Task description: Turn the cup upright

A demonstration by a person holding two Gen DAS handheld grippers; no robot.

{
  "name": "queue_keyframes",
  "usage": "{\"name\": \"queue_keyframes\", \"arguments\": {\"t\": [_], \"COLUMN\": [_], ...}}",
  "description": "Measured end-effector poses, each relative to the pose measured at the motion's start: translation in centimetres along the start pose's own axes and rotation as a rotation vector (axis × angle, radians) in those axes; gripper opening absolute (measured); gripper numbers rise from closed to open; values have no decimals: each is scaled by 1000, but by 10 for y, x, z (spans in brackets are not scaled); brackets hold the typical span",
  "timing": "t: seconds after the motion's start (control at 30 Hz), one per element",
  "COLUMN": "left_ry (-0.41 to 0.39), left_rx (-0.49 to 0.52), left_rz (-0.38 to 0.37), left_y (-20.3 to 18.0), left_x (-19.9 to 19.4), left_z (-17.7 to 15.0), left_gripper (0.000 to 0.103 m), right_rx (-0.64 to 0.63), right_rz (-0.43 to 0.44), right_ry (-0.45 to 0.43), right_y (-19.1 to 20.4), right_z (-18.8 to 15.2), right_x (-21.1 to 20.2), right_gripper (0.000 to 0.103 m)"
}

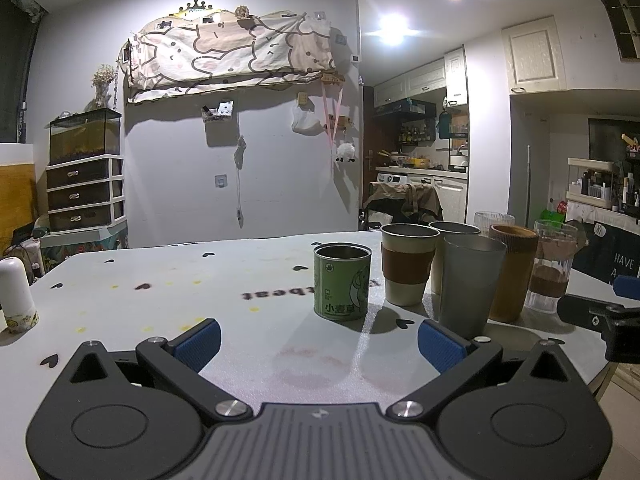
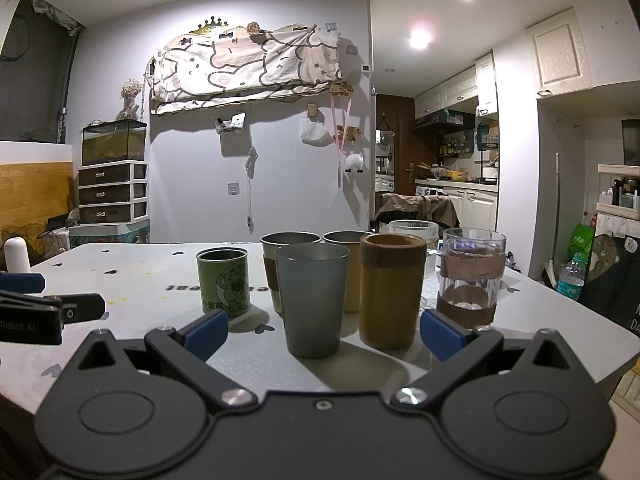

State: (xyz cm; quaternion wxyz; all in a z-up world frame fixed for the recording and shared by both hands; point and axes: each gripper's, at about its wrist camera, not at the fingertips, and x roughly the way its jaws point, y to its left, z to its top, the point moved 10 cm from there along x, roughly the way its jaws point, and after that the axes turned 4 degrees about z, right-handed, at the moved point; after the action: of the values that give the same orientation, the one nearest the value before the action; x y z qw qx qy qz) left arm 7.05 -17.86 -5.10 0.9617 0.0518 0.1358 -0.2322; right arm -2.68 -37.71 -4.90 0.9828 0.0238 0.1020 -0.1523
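Several cups stand upright in a cluster on the white table (image 1: 160,304). A green tin cup (image 1: 342,282) (image 2: 224,282) is at the left. A grey tumbler (image 1: 468,286) (image 2: 312,300) is at the front. A tan cylinder cup (image 1: 512,272) (image 2: 390,290) and a glass with a brown sleeve (image 1: 554,266) (image 2: 470,276) stand to the right. Two cream cups (image 1: 408,264) (image 2: 282,264) stand behind. My left gripper (image 1: 318,342) is open and empty, short of the green tin. My right gripper (image 2: 322,334) is open and empty, its fingers wide either side of the grey tumbler's base.
A white bottle (image 1: 16,296) stands at the table's left edge. A ribbed glass (image 2: 414,232) stands behind the cluster. My right gripper shows at the right of the left wrist view (image 1: 600,316); my left gripper shows at the left of the right wrist view (image 2: 44,308).
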Motion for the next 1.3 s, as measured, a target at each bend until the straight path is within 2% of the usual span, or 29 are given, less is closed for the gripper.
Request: {"name": "queue_keyframes", "arguments": {"t": [1.3], "left_ry": [-1], "left_rx": [-2], "left_rz": [1], "left_y": [2], "left_x": [-1], "left_z": [1], "left_gripper": [103], "right_rx": [1], "right_rz": [3], "right_ry": [5], "right_y": [5], "right_z": [0], "right_x": [1], "right_gripper": [103]}}
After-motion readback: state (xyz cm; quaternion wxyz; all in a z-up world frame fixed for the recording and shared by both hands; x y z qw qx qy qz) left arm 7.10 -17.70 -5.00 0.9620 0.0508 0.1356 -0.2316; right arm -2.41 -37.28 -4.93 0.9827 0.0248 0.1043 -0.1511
